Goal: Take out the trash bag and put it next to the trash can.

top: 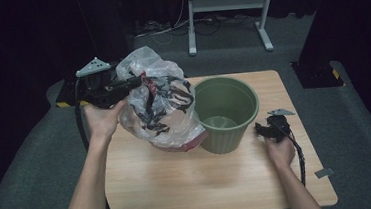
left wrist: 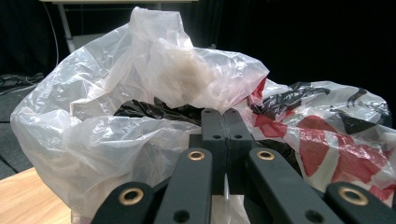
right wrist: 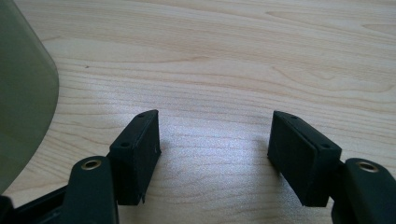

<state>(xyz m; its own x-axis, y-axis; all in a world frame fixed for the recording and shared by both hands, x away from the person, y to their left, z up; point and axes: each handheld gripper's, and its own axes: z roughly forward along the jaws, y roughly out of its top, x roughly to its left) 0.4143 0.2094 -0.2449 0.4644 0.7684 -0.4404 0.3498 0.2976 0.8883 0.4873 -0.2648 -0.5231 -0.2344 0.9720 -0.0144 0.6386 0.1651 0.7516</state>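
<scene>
A clear plastic bag [top: 161,104] stuffed with black and red-and-white bags bulges over the table's left rear, leaning against an empty green ribbed bin [top: 226,141]. My left gripper [top: 134,82] is shut on the bag's upper left edge and holds it up. In the left gripper view the jaws [left wrist: 226,135] are pressed together with a thin film of the bag [left wrist: 140,93] pinched between them. My right gripper [top: 260,128] rests low on the table just right of the bin. It stands open [right wrist: 215,140] over bare wood, with the bin's wall [right wrist: 23,84] at its left.
The wooden table [top: 205,183] has free room in front of the bin and bag. A small grey tag [top: 325,172] lies near its right front corner. A white metal frame [top: 225,3] stands on the carpet behind, among cables and dark curtains.
</scene>
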